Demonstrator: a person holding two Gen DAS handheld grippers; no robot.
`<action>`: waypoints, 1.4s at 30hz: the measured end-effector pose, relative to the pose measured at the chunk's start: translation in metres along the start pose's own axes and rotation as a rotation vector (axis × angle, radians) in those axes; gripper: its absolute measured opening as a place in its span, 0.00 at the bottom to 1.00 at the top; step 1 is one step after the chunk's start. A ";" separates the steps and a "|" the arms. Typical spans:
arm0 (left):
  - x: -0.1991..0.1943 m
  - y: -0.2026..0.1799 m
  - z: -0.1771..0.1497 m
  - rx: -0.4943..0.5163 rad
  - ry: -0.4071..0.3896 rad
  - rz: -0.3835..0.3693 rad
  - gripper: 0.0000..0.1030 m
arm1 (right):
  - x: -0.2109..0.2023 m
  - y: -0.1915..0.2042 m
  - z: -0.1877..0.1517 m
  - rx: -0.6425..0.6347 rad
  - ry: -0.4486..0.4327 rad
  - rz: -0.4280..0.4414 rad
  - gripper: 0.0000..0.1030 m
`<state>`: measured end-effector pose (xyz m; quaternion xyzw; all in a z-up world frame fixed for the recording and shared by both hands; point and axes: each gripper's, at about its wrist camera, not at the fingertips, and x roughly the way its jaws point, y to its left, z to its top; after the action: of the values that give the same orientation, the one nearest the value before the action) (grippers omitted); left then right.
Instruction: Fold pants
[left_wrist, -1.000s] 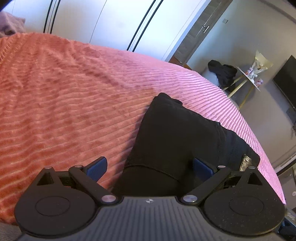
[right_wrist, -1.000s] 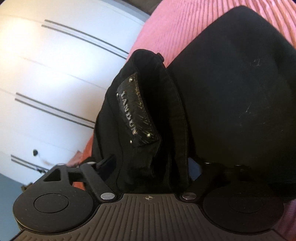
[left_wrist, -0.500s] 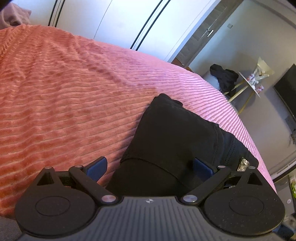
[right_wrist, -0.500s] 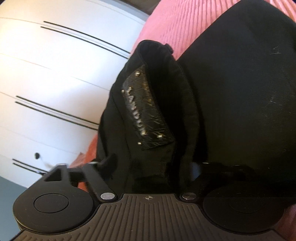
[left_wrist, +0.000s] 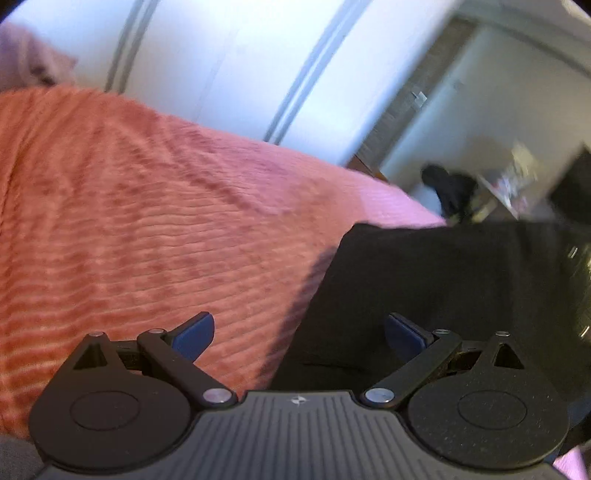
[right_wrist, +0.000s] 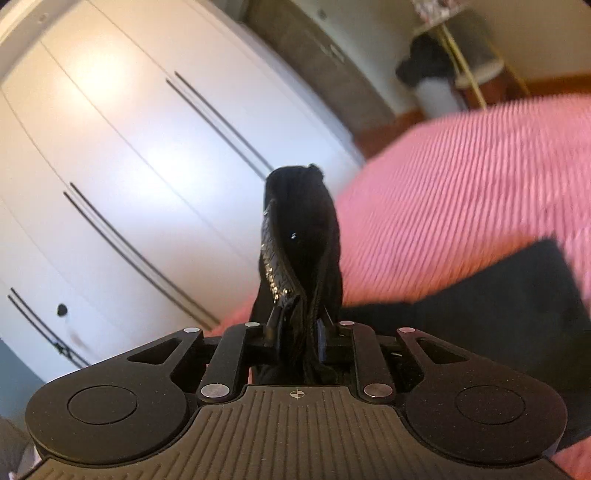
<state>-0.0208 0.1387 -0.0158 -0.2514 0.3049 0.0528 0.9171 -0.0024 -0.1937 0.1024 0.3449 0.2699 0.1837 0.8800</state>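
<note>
The black pants (left_wrist: 436, 291) lie folded on a pink ribbed bedspread (left_wrist: 147, 221). My left gripper (left_wrist: 299, 338) is open, its blue pads (left_wrist: 194, 332) wide apart, with the pants' left edge between them. My right gripper (right_wrist: 297, 336) is shut on the waistband of the pants (right_wrist: 303, 243) and holds it lifted upright; a shiny label shows on the left side of the bunch. The rest of the pants (right_wrist: 498, 291) lies on the bedspread (right_wrist: 461, 192) to the right.
White wardrobe doors (right_wrist: 129, 166) stand behind the bed. A side table (right_wrist: 472, 62) with dark clothing is at the far right of the room. A dark screen (left_wrist: 572, 177) is at the right edge.
My right gripper has closed on the waistband and lifted it up off the bed. The left gripper stays open; its view has shifted and the pants' far edge has risen.
</note>
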 end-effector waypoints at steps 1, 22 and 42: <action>0.003 -0.006 -0.001 0.038 0.023 -0.020 0.96 | -0.008 -0.009 0.001 0.005 -0.017 -0.027 0.19; 0.055 -0.052 -0.024 0.327 0.373 -0.066 0.96 | -0.064 -0.128 -0.051 0.394 0.094 -0.377 0.58; 0.045 -0.050 -0.023 0.275 0.354 -0.113 0.96 | -0.049 -0.124 -0.070 0.503 -0.022 -0.260 0.44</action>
<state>0.0156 0.0811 -0.0364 -0.1461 0.4510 -0.0856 0.8763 -0.0658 -0.2697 -0.0114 0.5172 0.3395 -0.0071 0.7857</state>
